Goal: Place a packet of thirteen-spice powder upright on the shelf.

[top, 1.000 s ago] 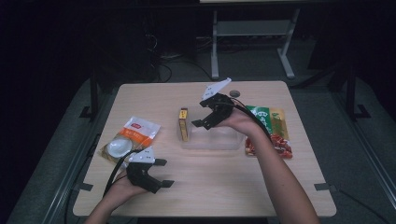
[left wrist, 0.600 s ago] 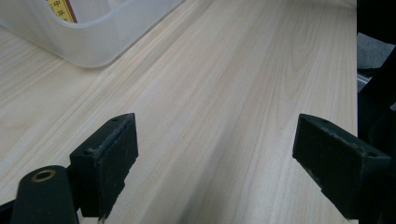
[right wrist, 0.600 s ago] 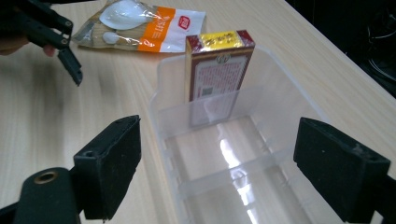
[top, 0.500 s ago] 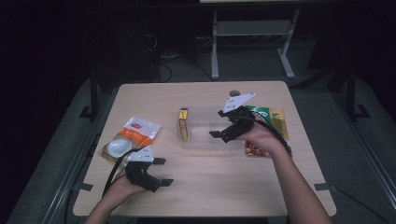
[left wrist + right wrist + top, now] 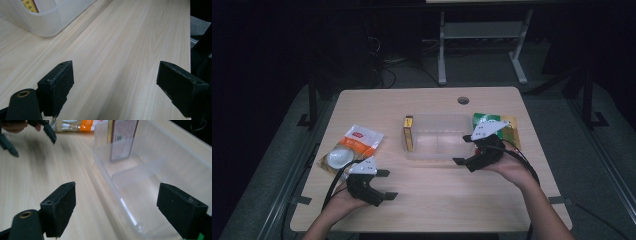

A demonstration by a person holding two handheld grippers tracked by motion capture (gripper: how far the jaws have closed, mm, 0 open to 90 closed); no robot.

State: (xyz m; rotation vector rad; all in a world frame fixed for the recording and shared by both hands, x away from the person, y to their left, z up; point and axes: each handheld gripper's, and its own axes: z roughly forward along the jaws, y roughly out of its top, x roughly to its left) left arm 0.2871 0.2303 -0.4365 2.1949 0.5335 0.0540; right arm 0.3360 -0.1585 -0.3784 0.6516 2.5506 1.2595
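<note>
Clear bin [image 5: 150, 170] divider shows between the right tool's [image 5: 116, 207] wide-open, empty jaws.

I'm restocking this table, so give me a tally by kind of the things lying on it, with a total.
Clear plastic divided bin: 1
Yellow upright box in the bin: 1
Orange-and-white snack pouch: 1
Green packet beside the bin: 1
Total: 4
</note>
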